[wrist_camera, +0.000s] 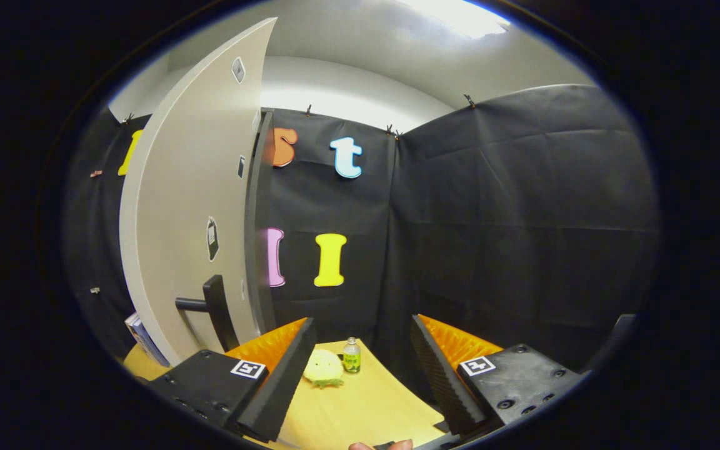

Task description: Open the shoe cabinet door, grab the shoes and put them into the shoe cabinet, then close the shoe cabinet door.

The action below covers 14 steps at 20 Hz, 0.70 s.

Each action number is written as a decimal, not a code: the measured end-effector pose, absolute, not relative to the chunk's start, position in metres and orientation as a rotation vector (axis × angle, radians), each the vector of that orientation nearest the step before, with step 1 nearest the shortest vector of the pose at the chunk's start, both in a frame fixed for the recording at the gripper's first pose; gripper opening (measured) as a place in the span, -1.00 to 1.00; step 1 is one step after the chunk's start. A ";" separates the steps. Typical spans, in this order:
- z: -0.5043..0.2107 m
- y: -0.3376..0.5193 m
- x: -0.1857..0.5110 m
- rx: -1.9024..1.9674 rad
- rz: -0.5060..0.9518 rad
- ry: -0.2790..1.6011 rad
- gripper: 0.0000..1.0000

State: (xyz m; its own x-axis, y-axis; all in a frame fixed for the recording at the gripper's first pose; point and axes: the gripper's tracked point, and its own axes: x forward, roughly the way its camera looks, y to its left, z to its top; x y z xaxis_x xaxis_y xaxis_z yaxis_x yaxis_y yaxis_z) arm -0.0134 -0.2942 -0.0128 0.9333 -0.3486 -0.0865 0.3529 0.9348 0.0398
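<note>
**Fingers spread, door handle off to the left**

Fingertips first: the gripper (360,375) hangs with its two fingers wide apart and nothing between them, only bare tabletop. A bit of a person's hand (380,445) peeks in just beneath them.

Now the thing that matters, the cabinet door (191,206). It rises as a tall pale panel to the left of the left finger (272,387), edge-on enough that I'd judge it standing ajar, though how far open I cannot tell. On its face sits a dark handle (213,306), a short bar on a stub, just beyond and above the left finger and clearly outside the gap. That handle is the place to take hold: rigid, squared, easy for ribbed pads to bite. The door itself looks stiff and fairly light, a thing that should swing on hinges rather than need lifting, so a sideways pull on the bar ought to do it.

Working outward from the door: to its right, on the yellow table (366,406), a small yellow soft lump (324,369) and a little bottle (352,355) stand side by side, just ahead of the fingers. No shoe can I pick out for certain. At the door's foot, on its left, a book-like thing (141,337) leans.
</note>
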 end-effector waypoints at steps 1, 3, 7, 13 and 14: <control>-0.019 -0.297 -0.011 0.057 -0.359 0.082 0.93; -0.018 -0.296 -0.009 0.072 -0.356 0.081 0.91; -0.018 -0.272 -0.007 0.096 -0.329 0.094 0.92; -0.018 -0.194 -0.004 0.111 -0.210 0.106 0.92; -0.019 -0.179 -0.001 0.113 -0.186 0.112 0.92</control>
